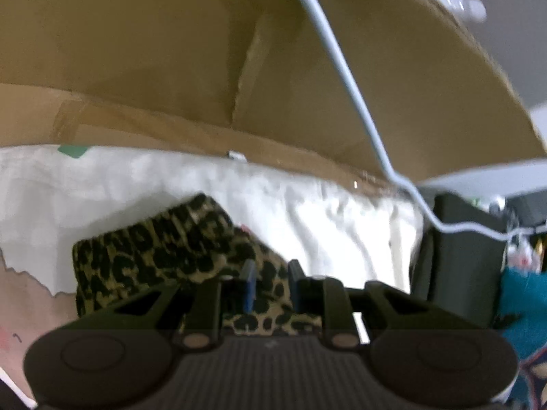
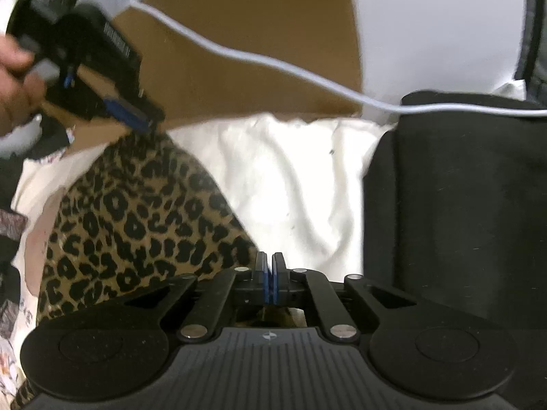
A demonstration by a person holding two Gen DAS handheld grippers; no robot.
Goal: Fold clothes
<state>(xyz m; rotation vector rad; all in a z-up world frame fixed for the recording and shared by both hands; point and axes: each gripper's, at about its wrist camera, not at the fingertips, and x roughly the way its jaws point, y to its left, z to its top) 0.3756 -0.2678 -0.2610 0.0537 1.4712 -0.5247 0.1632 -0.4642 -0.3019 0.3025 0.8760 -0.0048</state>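
Observation:
A leopard-print garment (image 2: 136, 212) hangs stretched between both grippers over a white sheet (image 2: 290, 177). In the right wrist view, my left gripper (image 2: 147, 124) is at the upper left, held by a hand (image 2: 13, 78), and pinches the garment's top edge. My right gripper (image 2: 270, 273) has its blue pads pressed together at the garment's lower corner, with leopard cloth showing just beneath them. In the left wrist view the garment (image 1: 154, 256) bunches in front of and between the fingers of the left gripper (image 1: 270, 282).
A large cardboard box (image 1: 171, 51) stands behind the sheet. A white cable (image 2: 273, 61) runs across both views. A black bulky object (image 2: 461, 205) sits to the right, with teal cloth (image 1: 523, 300) beside it. Patterned fabric lies at the left edge.

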